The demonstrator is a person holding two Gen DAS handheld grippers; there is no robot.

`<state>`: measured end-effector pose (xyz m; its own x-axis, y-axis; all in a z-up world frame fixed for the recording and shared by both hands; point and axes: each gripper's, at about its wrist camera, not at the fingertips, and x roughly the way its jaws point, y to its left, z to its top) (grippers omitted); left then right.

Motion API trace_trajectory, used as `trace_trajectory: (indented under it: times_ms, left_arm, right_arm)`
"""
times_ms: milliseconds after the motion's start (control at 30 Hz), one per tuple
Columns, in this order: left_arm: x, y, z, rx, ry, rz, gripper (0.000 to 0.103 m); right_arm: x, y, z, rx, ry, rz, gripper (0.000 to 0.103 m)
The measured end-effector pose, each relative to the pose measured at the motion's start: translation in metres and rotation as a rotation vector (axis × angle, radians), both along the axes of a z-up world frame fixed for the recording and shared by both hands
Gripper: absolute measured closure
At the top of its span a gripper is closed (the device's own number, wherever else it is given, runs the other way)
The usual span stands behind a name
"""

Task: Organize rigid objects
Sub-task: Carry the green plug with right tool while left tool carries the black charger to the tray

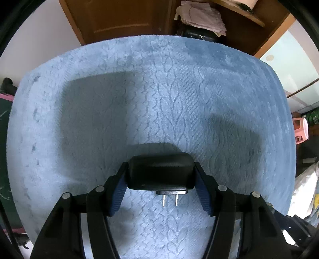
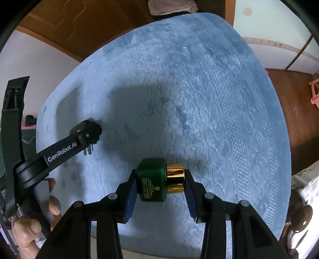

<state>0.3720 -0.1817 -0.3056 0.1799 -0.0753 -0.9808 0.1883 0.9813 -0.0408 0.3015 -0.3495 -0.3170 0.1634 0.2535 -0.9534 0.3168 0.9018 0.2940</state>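
Left claw [image 1: 161,175] clamps a black plug [image 1: 160,172], prongs toward the camera, above the blue blanket [image 1: 179,95]. Right claw [image 2: 160,180] grips a green bottle [image 2: 152,179] sideways, gold cap [image 2: 175,178] against one finger, right of the plug.

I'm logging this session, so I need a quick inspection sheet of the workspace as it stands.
Surface: light blue plush blanket with a woven pattern.
Job's things: black plastic plug adapter, prongs toward the camera; green square bottle with gold cap, lying sideways.
Clutter: nothing seen on the blanket.
Grippers: left hand-held gripper shut on the adapter; right hand-held gripper shut on the bottle, end to end.
Cables: nothing seen.
Surroundings: brown wooden cabinet, pink plastic stool, folded pale cloths.
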Motion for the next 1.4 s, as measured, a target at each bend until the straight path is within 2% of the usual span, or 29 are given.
trace_trajectory:
  times_ms: [167, 300, 433, 633, 700, 800, 900, 1167, 1300, 1400]
  left_arm:
    - [-0.021, 0.007, 0.03, -0.016, -0.049, -0.039, 0.037]
    - [-0.052, 0.022, 0.073, -0.053, -0.093, -0.078, 0.037]
    - [-0.094, 0.043, 0.119, -0.106, -0.138, -0.108, 0.037]
    - [-0.16, 0.059, 0.157, -0.122, -0.182, -0.157, 0.037]
    - [-0.179, 0.067, 0.162, -0.115, -0.199, -0.158, 0.037]
    - [-0.21, 0.077, 0.159, -0.089, -0.21, -0.159, 0.037]
    - [-0.241, 0.084, 0.149, -0.067, -0.205, -0.164, 0.037]
    - [-0.306, 0.089, 0.089, 0.006, -0.1, -0.185, 0.037]
    - [-0.319, 0.089, 0.068, 0.015, -0.069, -0.187, 0.037]
    - [-0.324, 0.088, 0.062, 0.017, -0.079, -0.185, 0.037]
  right_arm:
    - [-0.011, 0.005, 0.016, -0.01, -0.029, 0.028, 0.06]
    - [-0.028, 0.012, 0.044, 0.007, -0.08, 0.051, 0.06]
    - [-0.057, 0.023, 0.081, 0.005, -0.145, 0.094, 0.06]
    - [-0.115, 0.05, 0.13, 0.002, -0.242, 0.178, 0.06]
    - [-0.138, 0.059, 0.144, -0.012, -0.271, 0.211, 0.06]
    - [-0.174, 0.071, 0.154, -0.026, -0.293, 0.257, 0.06]
    - [-0.205, 0.082, 0.145, -0.042, -0.269, 0.296, 0.06]
    - [-0.261, 0.109, 0.079, -0.119, -0.124, 0.372, 0.06]
    - [-0.273, 0.114, 0.055, -0.178, -0.079, 0.391, 0.06]
    - [-0.275, 0.114, 0.042, -0.211, -0.067, 0.393, 0.06]
